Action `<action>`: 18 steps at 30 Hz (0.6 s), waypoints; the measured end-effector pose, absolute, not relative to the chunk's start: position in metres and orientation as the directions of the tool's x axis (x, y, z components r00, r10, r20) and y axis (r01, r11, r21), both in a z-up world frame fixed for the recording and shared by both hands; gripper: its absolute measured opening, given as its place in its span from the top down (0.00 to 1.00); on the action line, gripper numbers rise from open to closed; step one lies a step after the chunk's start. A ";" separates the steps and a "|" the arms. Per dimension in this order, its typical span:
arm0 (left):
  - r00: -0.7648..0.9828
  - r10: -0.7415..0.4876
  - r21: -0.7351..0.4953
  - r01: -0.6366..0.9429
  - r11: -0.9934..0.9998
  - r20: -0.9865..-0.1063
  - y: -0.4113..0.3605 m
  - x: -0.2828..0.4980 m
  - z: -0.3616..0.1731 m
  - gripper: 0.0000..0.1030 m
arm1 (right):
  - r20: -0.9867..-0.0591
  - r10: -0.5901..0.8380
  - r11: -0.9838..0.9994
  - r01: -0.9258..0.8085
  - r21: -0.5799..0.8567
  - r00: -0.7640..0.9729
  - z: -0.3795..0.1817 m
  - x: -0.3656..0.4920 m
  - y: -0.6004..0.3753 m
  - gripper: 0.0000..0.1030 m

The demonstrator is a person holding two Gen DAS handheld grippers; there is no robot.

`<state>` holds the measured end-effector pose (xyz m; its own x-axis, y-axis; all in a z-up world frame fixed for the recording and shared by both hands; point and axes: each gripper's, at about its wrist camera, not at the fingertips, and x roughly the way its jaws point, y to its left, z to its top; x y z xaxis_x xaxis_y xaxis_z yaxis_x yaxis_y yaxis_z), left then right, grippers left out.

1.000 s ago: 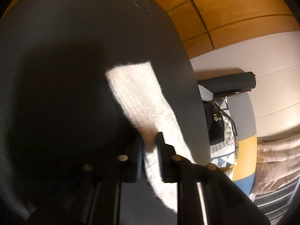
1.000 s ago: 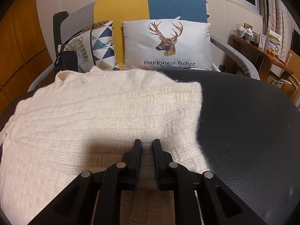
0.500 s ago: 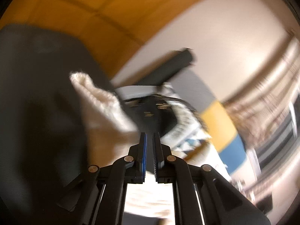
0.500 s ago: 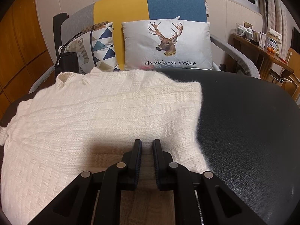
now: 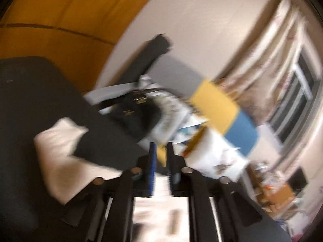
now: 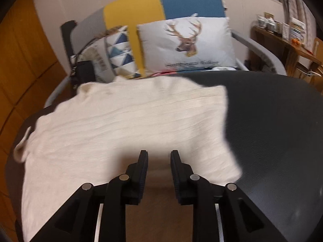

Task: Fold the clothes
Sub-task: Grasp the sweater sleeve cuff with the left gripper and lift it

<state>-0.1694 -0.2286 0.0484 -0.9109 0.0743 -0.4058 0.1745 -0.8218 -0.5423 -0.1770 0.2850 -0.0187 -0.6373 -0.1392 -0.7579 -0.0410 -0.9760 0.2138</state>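
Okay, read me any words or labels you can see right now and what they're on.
Deer pillow: one line of dark script below the deer, too blurred to read.
Patterned pillow: dark marks, unreadable.
Items on the side table: too small to read.
Left wrist view: nothing legible.

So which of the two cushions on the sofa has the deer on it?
The deer cushion, under the blue part of the backrest; the other cushion, left of it, has coloured triangles.

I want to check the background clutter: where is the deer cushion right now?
In the right wrist view the deer cushion leans on the sofa back at upper centre, just beyond the white sweater, right of the triangle-patterned cushion.
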 end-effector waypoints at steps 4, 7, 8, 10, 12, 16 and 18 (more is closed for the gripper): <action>-0.839 -0.128 -0.436 0.398 -0.807 -0.529 -0.275 -0.153 0.002 0.47 | -0.755 -0.066 -0.993 -0.028 0.111 -0.652 -0.024 -0.167 0.256 0.78; -0.756 -0.208 -0.374 0.518 -0.769 -0.620 -0.305 -0.153 -0.024 0.40 | -0.759 0.014 -0.999 -0.039 0.015 -0.651 -0.027 -0.170 0.241 0.78; -0.739 -0.206 -0.363 0.529 -0.767 -0.641 -0.309 -0.156 -0.029 0.39 | -0.763 0.032 -0.999 -0.039 -0.008 -0.646 -0.029 -0.172 0.237 0.78; -0.711 -0.206 -0.326 0.535 -0.780 -0.673 -0.311 -0.167 -0.035 0.39 | -0.766 0.063 -0.998 -0.039 -0.049 -0.639 -0.031 -0.175 0.231 0.76; -0.705 -0.244 -0.257 0.524 -0.812 -0.666 -0.302 -0.177 -0.033 0.39 | -0.763 0.069 -0.998 -0.039 -0.057 -0.643 -0.032 -0.175 0.231 0.76; -0.652 -0.367 0.014 0.480 -0.877 -0.663 -0.277 -0.224 -0.033 0.38 | -0.759 0.038 -0.999 -0.041 -0.016 -0.650 -0.033 -0.173 0.237 0.76; -0.618 -0.389 0.079 0.467 -0.881 -0.683 -0.278 -0.248 -0.038 0.37 | -0.759 0.018 -0.999 -0.041 0.011 -0.651 -0.034 -0.173 0.241 0.75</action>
